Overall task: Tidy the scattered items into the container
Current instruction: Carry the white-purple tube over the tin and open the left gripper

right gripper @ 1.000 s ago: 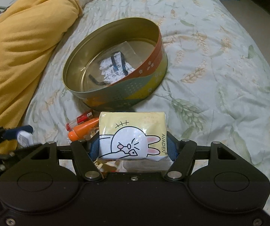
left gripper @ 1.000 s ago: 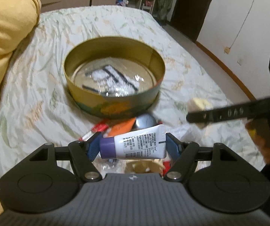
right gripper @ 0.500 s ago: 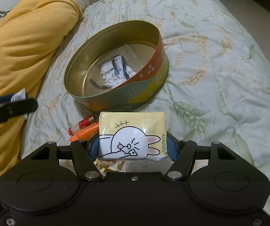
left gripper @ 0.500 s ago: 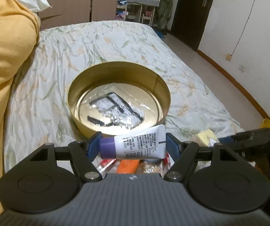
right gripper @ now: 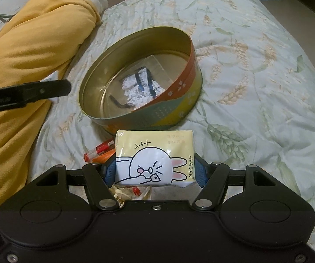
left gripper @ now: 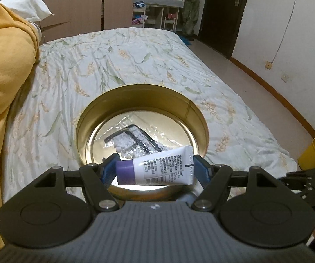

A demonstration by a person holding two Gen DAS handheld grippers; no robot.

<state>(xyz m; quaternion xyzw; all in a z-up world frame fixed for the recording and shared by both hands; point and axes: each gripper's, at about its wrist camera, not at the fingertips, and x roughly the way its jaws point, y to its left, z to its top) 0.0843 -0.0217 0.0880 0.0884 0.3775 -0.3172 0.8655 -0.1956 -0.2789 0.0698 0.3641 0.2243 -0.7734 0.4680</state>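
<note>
My left tool (left gripper: pixel 155 171) is clamped on a small white tube (left gripper: pixel 157 168) with a purple cap, and that tube lies crosswise between the blue pads, cap to the left, crimped end tilted slightly up to the right. What matters for the drop is that the round tin (left gripper: pixel 142 129) sits straight ahead of and below this tool: in the left wrist view the tube overlaps the tin's near rim, so I judge it to be at or just over that edge rather than above the middle. I would carry it a little farther forward before letting go, since the tube's long axis runs along the near rim and it could catch there or fall short onto the bed (left gripper: pixel 135 54). My right tool (right gripper: pixel 155 166) grips a yellow tissue pack (right gripper: pixel 155 157) printed with a cartoon rabbit, and from that side the tin (right gripper: pixel 139 81) lies farther ahead, clear of the pack, with a red lighter (right gripper: pixel 100 151) and an orange item (right gripper: pixel 103 157) on the bedspread between. The left tool is the nearer one, so its tube should go first. Inside the tin a clear packet with dark straps (left gripper: pixel 133 140) already rests on the bottom.
</note>
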